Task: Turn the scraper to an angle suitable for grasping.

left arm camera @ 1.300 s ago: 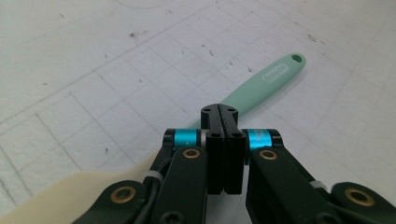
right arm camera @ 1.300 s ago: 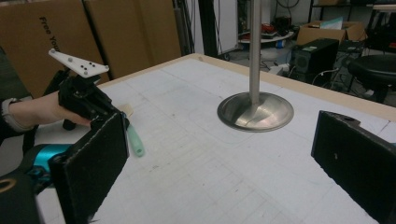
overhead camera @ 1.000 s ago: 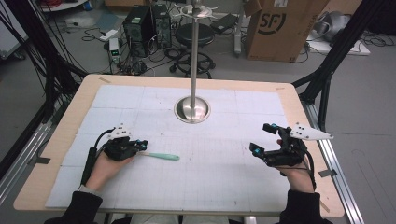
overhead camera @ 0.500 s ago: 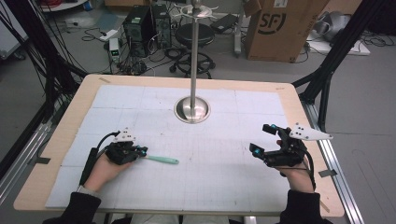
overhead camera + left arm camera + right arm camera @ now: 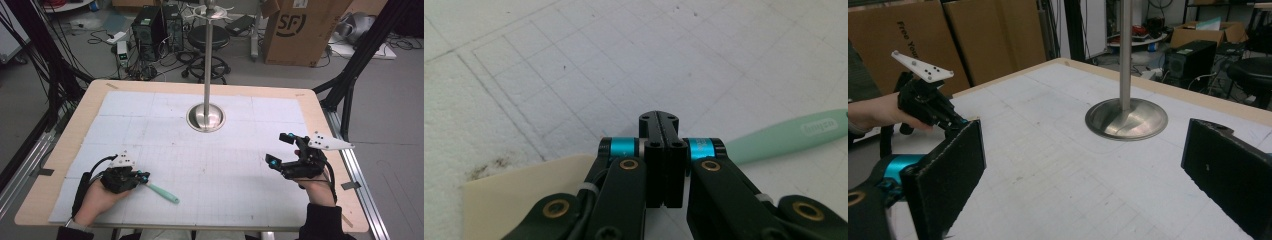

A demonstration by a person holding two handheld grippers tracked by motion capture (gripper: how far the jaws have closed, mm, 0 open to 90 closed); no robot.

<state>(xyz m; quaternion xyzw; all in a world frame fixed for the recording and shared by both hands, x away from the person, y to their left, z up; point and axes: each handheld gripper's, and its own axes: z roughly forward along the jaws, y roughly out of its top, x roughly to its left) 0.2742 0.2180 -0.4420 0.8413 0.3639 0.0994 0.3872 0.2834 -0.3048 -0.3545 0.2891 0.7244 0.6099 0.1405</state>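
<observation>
A spatula with a mint-green handle (image 5: pixel 164 192) and a cream blade (image 5: pixel 524 185) lies on the white gridded mat (image 5: pixel 225 165) at the front left. My left gripper (image 5: pixel 141 177) is low over it with its jaws pressed together; in the left gripper view the shut jaws (image 5: pixel 659 120) cross above the spatula's neck, with the handle (image 5: pixel 784 135) to their right. I cannot tell whether they pinch it. My right gripper (image 5: pixel 280 148) hovers at the front right with its jaws wide open (image 5: pixel 1083 180) and nothing between them.
A steel pole on a round base (image 5: pixel 205 118) stands at mid-table toward the back and appears ahead in the right gripper view (image 5: pixel 1126 118). The wooden table edge (image 5: pixel 330 150) rims the mat. Cardboard boxes, computers and a stool stand on the floor beyond.
My left gripper has slid toward the front-left edge. The spatula came along and turned, so its handle now points to the front right. The right gripper has stayed put.
</observation>
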